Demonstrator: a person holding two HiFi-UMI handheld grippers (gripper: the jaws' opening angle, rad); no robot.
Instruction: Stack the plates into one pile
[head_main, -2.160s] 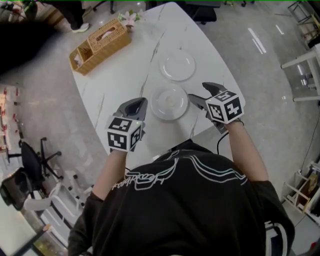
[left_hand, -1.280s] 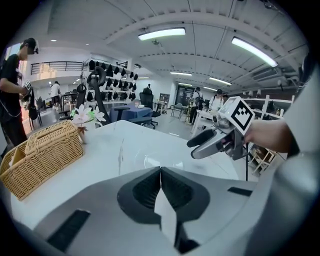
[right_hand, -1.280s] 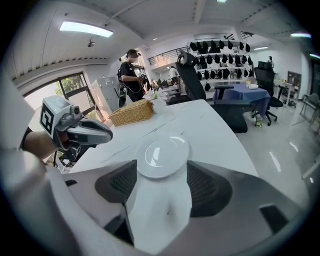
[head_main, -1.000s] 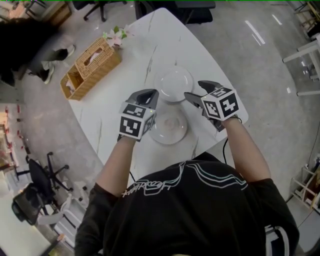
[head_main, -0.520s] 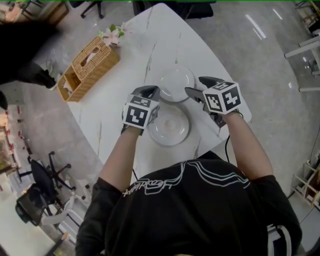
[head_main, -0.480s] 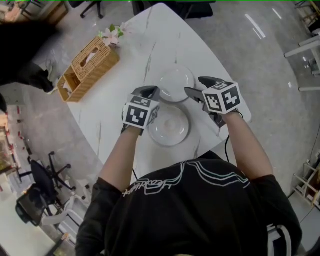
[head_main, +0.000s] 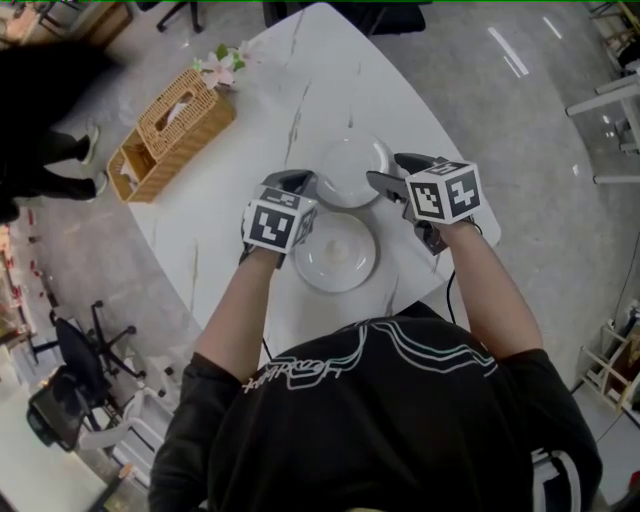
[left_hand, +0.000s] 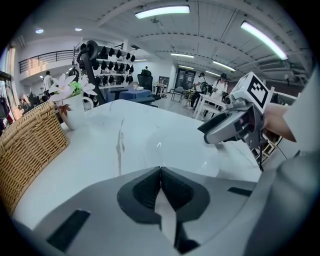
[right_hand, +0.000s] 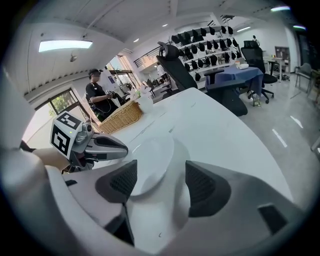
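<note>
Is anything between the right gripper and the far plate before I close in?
Nothing visible. The right gripper has its jaws open toward the far plate over bare table; the left gripper, shut, sits at the plate's opposite side.

Plates on our table (head_main: 335, 80)
We've got far plate (head_main: 348, 168) between left gripper (head_main: 298, 182) and right gripper (head_main: 387, 171), near plate (head_main: 335, 254) closer in, basket (head_main: 170, 120) off left.
</note>
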